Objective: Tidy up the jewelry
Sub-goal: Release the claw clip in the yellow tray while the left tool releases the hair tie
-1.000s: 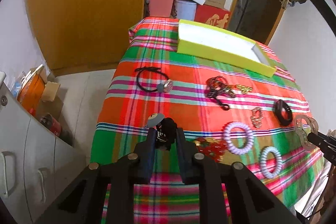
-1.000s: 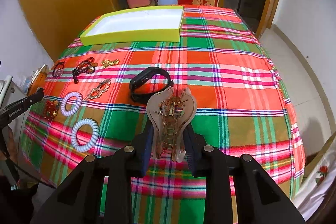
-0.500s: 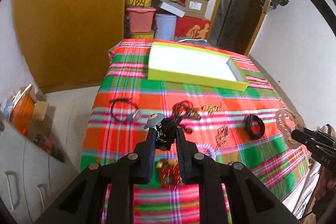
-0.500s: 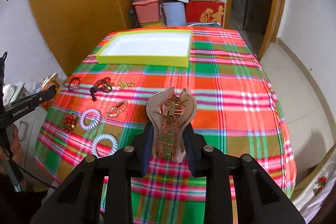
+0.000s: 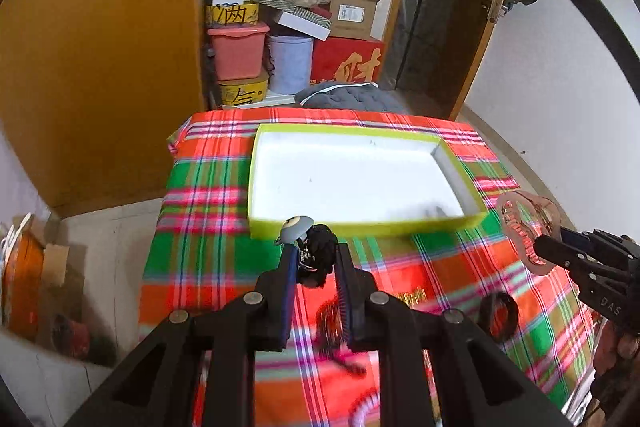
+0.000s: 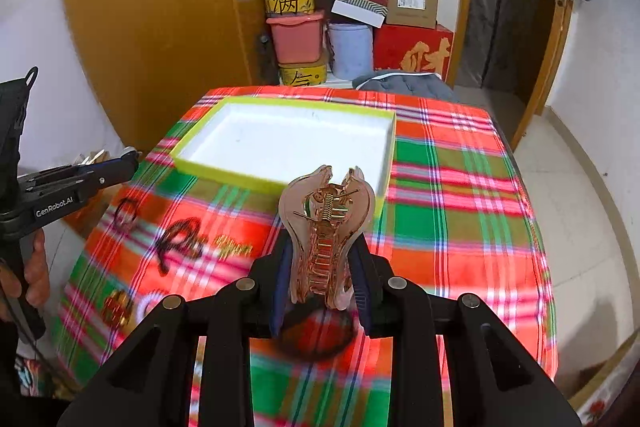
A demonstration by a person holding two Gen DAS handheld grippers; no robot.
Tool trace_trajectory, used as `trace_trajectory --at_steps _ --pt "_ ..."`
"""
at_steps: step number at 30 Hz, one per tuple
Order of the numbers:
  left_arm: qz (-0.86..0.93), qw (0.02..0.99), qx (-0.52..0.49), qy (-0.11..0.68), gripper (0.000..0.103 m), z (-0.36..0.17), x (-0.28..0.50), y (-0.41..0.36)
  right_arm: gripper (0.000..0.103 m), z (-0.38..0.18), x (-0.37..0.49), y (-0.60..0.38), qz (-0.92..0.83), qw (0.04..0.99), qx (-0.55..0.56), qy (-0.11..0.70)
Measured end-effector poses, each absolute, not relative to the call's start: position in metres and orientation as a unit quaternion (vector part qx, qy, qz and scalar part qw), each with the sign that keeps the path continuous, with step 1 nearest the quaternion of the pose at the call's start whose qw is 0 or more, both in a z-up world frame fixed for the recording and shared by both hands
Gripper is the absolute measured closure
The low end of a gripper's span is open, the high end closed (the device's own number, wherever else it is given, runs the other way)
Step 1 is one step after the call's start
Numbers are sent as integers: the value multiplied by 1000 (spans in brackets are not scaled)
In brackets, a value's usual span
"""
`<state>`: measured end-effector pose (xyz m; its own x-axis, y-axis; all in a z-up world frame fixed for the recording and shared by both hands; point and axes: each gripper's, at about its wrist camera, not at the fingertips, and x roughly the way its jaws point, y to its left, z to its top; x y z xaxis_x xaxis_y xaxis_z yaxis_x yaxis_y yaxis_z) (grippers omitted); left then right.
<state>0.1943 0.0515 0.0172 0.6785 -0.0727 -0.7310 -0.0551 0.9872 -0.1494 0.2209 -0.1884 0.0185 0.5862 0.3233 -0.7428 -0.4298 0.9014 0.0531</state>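
Note:
My left gripper (image 5: 316, 261) is shut on a black hair tie (image 5: 320, 255) with a grey round charm (image 5: 295, 227), held above the plaid tablecloth just short of the yellow-green box (image 5: 360, 229). The box is white inside and nothing lies in it. My right gripper (image 6: 325, 267) is shut on a translucent rose-gold claw clip (image 6: 326, 223), upright, near the box's front right corner (image 6: 386, 187). The left wrist view shows that clip (image 5: 524, 223) at the far right. In the right wrist view the left gripper (image 6: 120, 167) appears at the left edge.
Blurred jewelry lies on the cloth below the grippers: a black bangle (image 5: 498, 311), a dark bead piece (image 6: 180, 235), a gold piece (image 6: 234, 247), a thin black tie (image 6: 128, 213). Bins and cartons (image 5: 280, 39) stand behind the table. A hand (image 6: 32, 279) holds the left tool.
Both grippers have moved forward and a little up toward the box, keeping their loads. The box looks larger and nearer; the loose jewelry has slid under the fingers.

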Motion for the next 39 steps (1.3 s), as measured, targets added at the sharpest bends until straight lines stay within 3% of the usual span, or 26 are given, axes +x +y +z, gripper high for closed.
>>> trace_trajectory --at_steps 14,27,29,31,36,39 --pt "-19 907 -68 416 84 -21 297 68 74 -12 330 -167 201 880 -63 426" --pt "4 893 -60 446 83 -55 315 74 73 -42 357 -168 191 867 -56 458" --pt "11 894 -59 444 83 -54 314 74 58 -41 356 -167 193 867 -59 456" --pt "13 895 -62 442 83 -53 311 75 49 -38 353 -168 199 869 -57 449" --pt "13 896 -73 437 82 -47 302 79 48 -29 341 -165 199 877 -74 430" --pt "16 900 -70 430 73 -40 292 78 47 -24 334 -166 202 879 -72 426"
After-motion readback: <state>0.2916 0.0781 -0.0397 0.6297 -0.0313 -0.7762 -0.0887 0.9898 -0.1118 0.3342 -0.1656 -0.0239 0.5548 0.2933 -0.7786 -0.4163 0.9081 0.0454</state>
